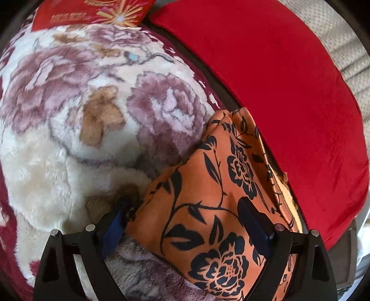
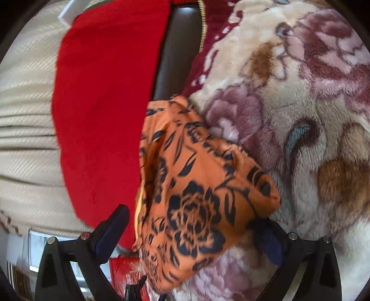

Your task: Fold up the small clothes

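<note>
An orange cloth with a black flower print (image 1: 208,199) lies folded on a plush floral blanket (image 1: 69,115), beside a red cushion (image 1: 277,92). My left gripper (image 1: 185,220) is open, its fingers (image 1: 115,222) spread either side of the cloth's near end; the cloth lies between them and over the right finger. In the right wrist view the same cloth (image 2: 196,196) is bunched between the wide-spread fingers (image 2: 111,227) of my right gripper (image 2: 192,231), which is open.
A red printed packet (image 1: 92,11) lies at the blanket's far edge. A cream ribbed cover (image 2: 25,115) lies beyond the red cushion (image 2: 104,104). A dark gap (image 2: 178,53) runs between the cushion and the blanket (image 2: 300,115).
</note>
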